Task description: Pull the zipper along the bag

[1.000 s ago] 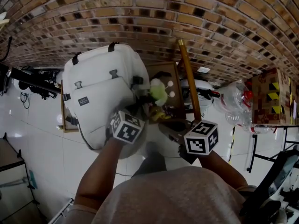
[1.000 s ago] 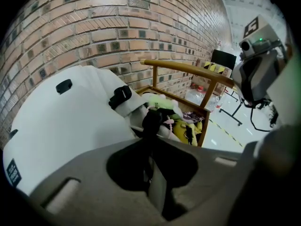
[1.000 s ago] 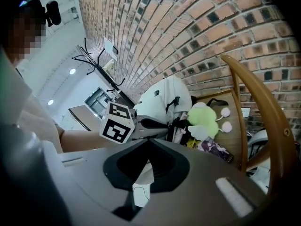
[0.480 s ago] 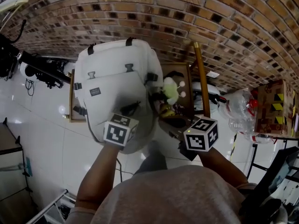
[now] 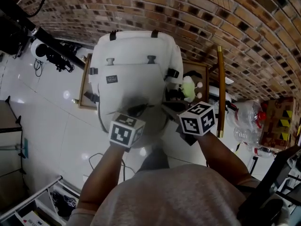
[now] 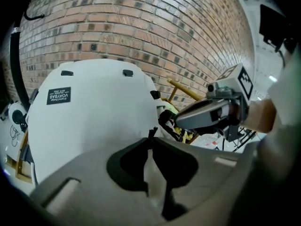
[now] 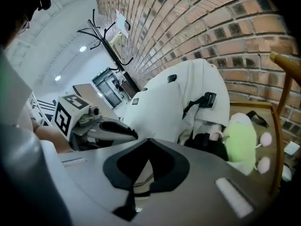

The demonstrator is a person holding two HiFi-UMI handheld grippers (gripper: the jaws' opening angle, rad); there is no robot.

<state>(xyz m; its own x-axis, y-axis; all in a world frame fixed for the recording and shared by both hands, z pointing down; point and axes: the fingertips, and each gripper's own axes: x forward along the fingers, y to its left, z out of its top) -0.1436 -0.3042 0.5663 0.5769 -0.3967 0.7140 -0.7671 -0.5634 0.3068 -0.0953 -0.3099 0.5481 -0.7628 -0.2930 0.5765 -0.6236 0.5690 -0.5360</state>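
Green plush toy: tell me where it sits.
In the head view, the green plush toy lies just right of the white backpack, left of the wooden post.

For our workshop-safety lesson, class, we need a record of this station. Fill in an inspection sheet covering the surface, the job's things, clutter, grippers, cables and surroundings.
Surface: brown wooden chair, carrying the bag.
Job's things: white fabric backpack on the chair; small black zipper pull on it.
Clutter: green plush toy and black straps beside the backpack.
Grippers: left gripper shut on the zipper pull; right gripper with jaws together at the backpack's side, hold unclear.
Cables: thin dark cable on the floor.
Surroundings: red-brown brick wall; white tiled floor.
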